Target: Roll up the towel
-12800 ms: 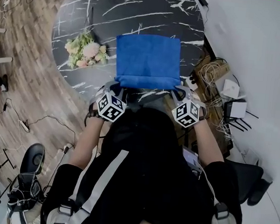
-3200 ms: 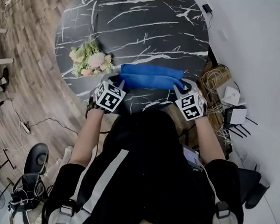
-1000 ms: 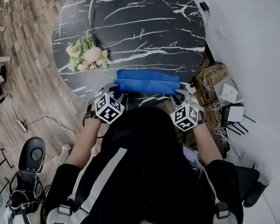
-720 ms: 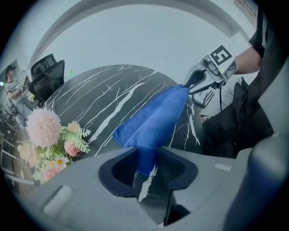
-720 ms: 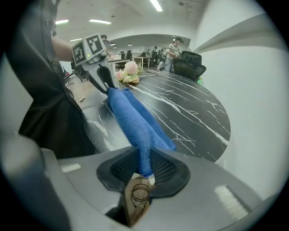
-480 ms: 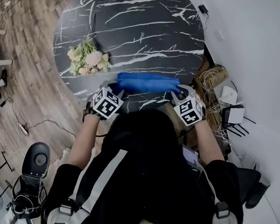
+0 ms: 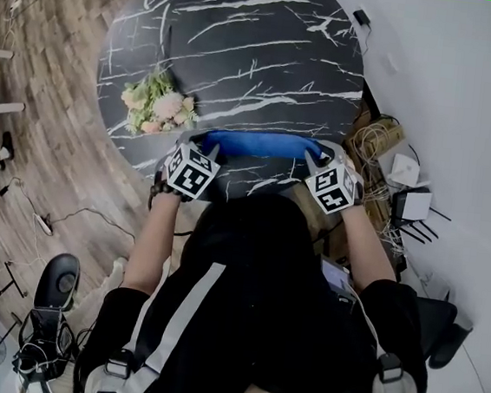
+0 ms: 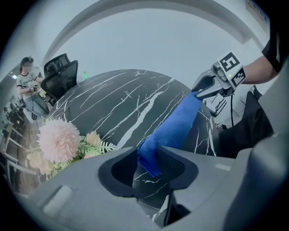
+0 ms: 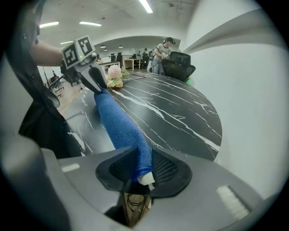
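Observation:
The blue towel (image 7: 255, 143) is a narrow roll lying crosswise near the front edge of the black marble table (image 7: 244, 43). My left gripper (image 7: 200, 143) holds its left end and my right gripper (image 7: 320, 153) its right end. In the left gripper view the towel (image 8: 174, 126) runs from my left gripper (image 8: 148, 158) across to the right gripper (image 8: 201, 88). In the right gripper view the towel (image 9: 117, 122) ends in my right gripper (image 9: 143, 164), a white label (image 9: 145, 179) sticking out. Both pairs of jaws have just been opening a little, with the towel ends still pinched between them.
A bunch of pale pink flowers (image 7: 157, 103) lies on the table just left of the towel. Cables and white boxes (image 7: 404, 177) sit on the floor by the wall at the right. A black office chair (image 8: 61, 76) and a person (image 8: 29, 85) are beyond the table.
The flat towel has become a tight roll. Over the last second both grippers shifted slightly farther onto the table with it, and the roll looks thinner.

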Action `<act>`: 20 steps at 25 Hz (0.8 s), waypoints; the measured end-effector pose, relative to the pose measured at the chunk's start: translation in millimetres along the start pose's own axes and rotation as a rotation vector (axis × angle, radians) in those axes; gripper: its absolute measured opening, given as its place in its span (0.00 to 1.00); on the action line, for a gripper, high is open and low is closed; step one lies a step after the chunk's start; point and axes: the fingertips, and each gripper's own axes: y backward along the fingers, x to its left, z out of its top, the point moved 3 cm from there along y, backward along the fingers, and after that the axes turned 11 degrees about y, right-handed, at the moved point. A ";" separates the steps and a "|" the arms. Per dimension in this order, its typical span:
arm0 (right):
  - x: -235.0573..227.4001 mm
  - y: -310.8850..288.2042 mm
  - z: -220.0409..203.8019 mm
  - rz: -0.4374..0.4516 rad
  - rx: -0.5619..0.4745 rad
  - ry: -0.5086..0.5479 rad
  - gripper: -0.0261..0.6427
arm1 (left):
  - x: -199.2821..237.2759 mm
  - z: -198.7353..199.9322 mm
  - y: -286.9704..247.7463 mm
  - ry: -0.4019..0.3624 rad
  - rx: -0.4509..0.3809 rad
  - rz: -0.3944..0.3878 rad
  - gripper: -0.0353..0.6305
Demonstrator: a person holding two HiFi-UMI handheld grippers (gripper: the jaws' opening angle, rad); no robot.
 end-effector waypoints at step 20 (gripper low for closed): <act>-14.0 -13.0 4.3 -0.049 0.016 -0.037 0.19 | 15.2 10.5 -13.1 0.040 -0.069 0.072 0.26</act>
